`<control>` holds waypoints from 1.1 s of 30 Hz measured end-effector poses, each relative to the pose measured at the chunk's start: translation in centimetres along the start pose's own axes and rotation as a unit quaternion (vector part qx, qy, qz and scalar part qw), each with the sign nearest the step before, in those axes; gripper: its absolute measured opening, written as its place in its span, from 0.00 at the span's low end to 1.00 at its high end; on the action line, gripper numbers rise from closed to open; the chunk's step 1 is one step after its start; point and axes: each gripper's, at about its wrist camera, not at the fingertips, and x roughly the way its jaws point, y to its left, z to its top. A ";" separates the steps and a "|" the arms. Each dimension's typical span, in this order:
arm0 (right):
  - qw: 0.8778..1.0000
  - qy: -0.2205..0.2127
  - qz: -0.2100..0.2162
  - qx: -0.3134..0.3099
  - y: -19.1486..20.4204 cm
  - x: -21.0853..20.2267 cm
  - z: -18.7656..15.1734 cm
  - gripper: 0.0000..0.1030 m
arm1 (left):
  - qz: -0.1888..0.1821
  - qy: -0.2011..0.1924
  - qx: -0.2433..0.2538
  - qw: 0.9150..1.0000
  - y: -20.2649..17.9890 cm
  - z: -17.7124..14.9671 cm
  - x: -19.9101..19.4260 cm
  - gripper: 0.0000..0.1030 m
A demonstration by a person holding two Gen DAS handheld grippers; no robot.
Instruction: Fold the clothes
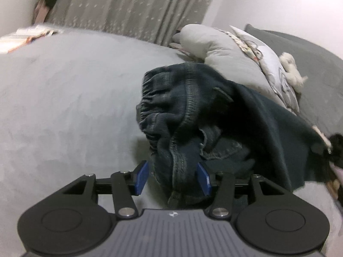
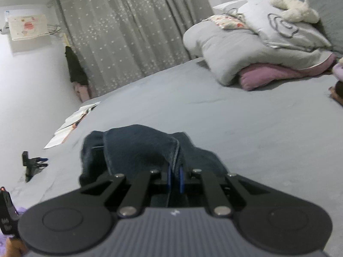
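The jeans (image 1: 193, 115), heaped on the grey bed (image 1: 64, 107), are pinched at an edge by the right gripper (image 2: 175, 178) while bunched denim lies ungripped between the left gripper's (image 1: 172, 176) parted pads, so a spreading step seems in hand, calling next for a fresh left grasp.

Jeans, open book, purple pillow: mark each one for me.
jeans (image 1: 171, 98), left wrist view, gathered waistband.
open book (image 2: 70, 124), right wrist view, its white pages.
purple pillow (image 2: 263, 75), right wrist view, exposed front side.
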 end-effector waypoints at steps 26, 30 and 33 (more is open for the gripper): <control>0.997 0.068 -0.039 -0.001 -3.2 0.8 -2.9 0.07 | 0.119 -0.129 0.088 0.981 -2.1 1.1 0.7 0.12; 0.996 0.075 -0.038 -0.016 -2.1 1.3 -3.4 0.07 | 0.135 -0.144 0.102 0.975 -1.7 1.4 0.1 0.12; 0.996 0.075 -0.037 -0.016 -1.8 1.2 -3.4 0.07 | 0.140 -0.152 0.118 0.971 -1.9 1.5 -0.4 0.12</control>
